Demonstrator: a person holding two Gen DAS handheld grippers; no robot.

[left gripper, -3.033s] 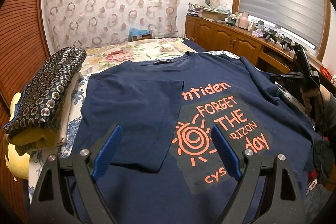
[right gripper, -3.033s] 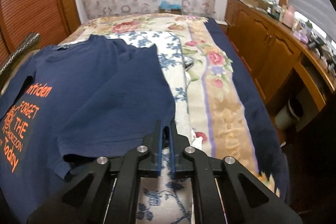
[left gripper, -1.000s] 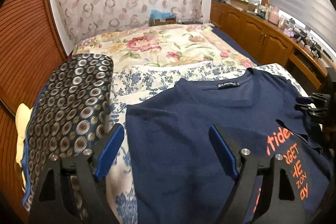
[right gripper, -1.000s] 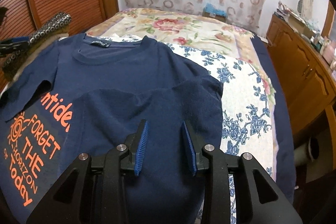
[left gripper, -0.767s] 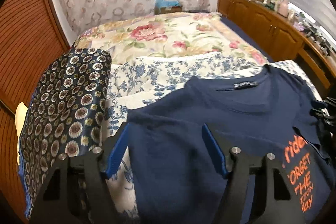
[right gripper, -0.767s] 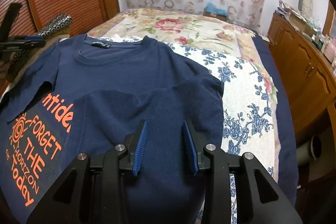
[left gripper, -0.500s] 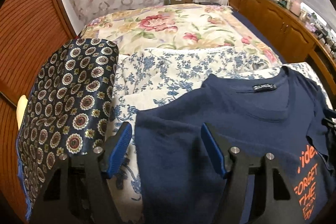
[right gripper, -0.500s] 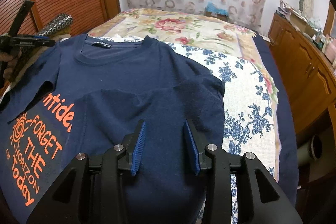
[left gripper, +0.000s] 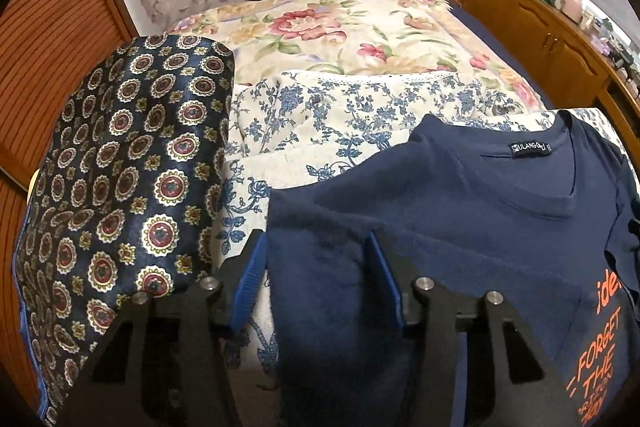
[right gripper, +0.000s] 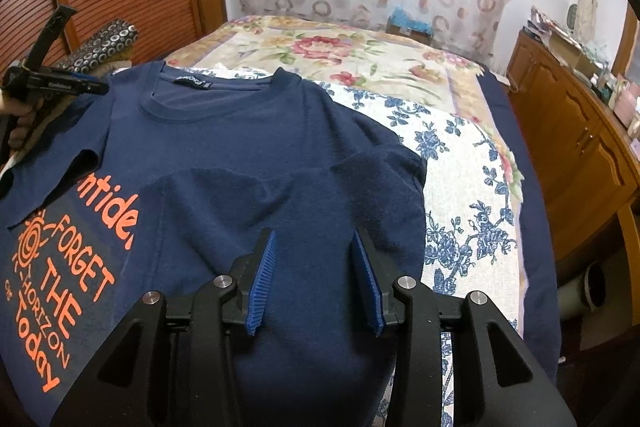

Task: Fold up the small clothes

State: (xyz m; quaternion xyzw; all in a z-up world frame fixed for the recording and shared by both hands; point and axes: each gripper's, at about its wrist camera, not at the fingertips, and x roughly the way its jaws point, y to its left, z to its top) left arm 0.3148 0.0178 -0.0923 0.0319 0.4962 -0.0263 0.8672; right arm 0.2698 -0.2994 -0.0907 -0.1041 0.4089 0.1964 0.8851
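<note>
Navy cotton T-shirt now lies between the left gripper's half-closed, just-narrowing fingers at its left shoulder edge; right gripper partly open, empty.

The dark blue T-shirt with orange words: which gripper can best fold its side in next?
Probably the left gripper: the dark blue T-shirt's folded side edge lies between its closing jaws. The right gripper hovers open over mid-fabric.

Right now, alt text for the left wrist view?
The left gripper straddles the folded edge of a navy T-shirt on a floral bedspread, its blue jaws just closing but not yet pinching the cloth. A folded medallion-print cloth lies to the left, wooden cabinets at right.
</note>
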